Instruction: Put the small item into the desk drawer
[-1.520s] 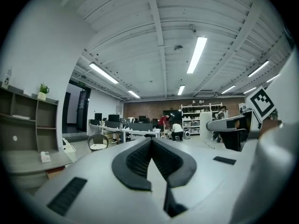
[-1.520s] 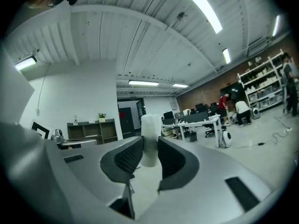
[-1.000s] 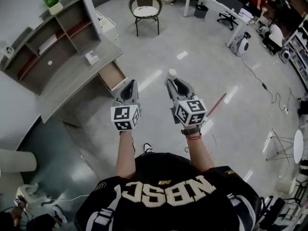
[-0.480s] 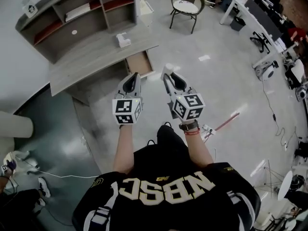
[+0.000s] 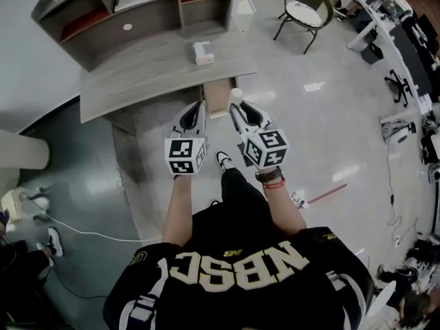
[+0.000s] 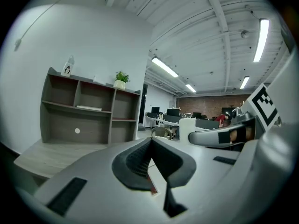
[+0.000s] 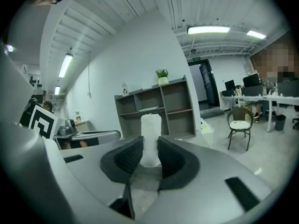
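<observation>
Small white cylinder [image 5: 236, 94] held short of the open drawer [image 5: 217, 98].
The left gripper [image 5: 196, 108] has its jaws closed together, empty; the drawer juts from the desk [image 5: 137, 81] just ahead, between both tools; the right gripper [image 5: 236, 107] pinches the cylinder upright at its tips.

The person wears a black jersey [image 5: 237, 273] with cream block letters edged in gold across the back and white stripes at the short sleeves. A red band [image 5: 276, 183] and a dark watch strap [image 5: 269, 176] circle the right wrist. The left gripper [image 5: 194, 108] and right gripper [image 5: 236, 108] are pale grey shells, with dark ribbed pads [image 6: 135, 160] lining the jaws and a cube [image 5: 184, 155] of black-and-white square markers on each.
</observation>
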